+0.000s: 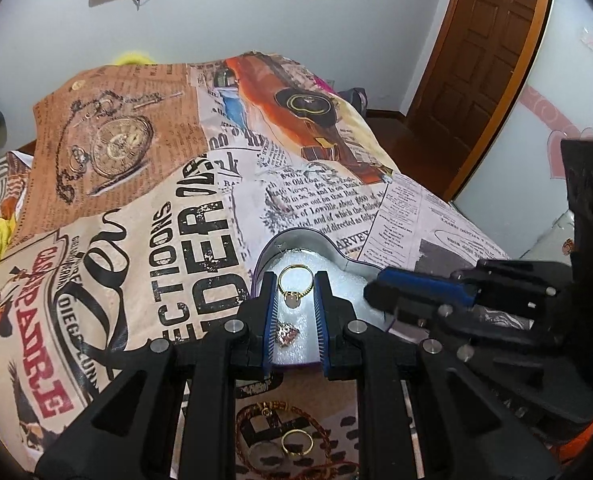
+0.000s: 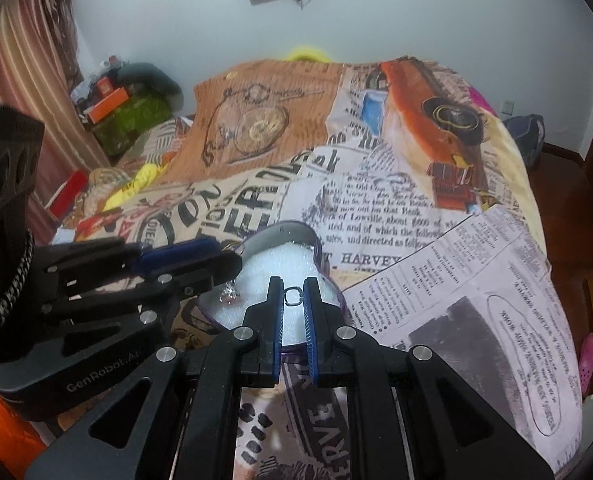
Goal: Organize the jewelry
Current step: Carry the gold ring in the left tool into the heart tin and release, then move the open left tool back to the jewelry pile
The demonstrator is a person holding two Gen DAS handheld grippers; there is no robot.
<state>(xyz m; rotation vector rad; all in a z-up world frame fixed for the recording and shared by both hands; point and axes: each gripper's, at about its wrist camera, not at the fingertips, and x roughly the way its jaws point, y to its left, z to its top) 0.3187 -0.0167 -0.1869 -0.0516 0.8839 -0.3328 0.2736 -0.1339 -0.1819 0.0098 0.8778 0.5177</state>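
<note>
Bedspread point(image 1: 144, 208) printed with newspaper text, a pocket watch and an orange car fills both of my wrist views. On it sits a heart-shaped tin point(image 1: 296, 236) with a purple rim, lined with white foam point(image 1: 296, 344).

In my left view, the left gripper point(image 1: 295, 284) hangs over the tin with its blue-padded fingers point(image 1: 270, 312) set narrow. A gold ring point(image 1: 295, 280) with a pale pink stone stands between the fingertips, its band touching or nearly touching both pads; I read this as a light hold, though I cannot tell whether the ring also rests on the foam. Just below it, on the foam between the fingers, lies a small pink sparkling piece point(image 1: 287, 336). Nearer the camera, outside the tin, a braided bracelet point(image 1: 244, 424) circles loosely on the bedspread with a second gold ring point(image 1: 296, 442) inside its loop.

In my right view, the right gripper point(image 2: 294, 294) also hovers over the tin, fingers point(image 2: 310, 320) nearly together, pinching a small silver ring point(image 2: 293, 295) at the tips above the foam. The left gripper's arm crosses in from the left side of this view, and a small silvery-pink item point(image 2: 230, 295) lies on the foam just beside it.

A dark door point(image 1: 484, 52) stands in the far wall.
</note>
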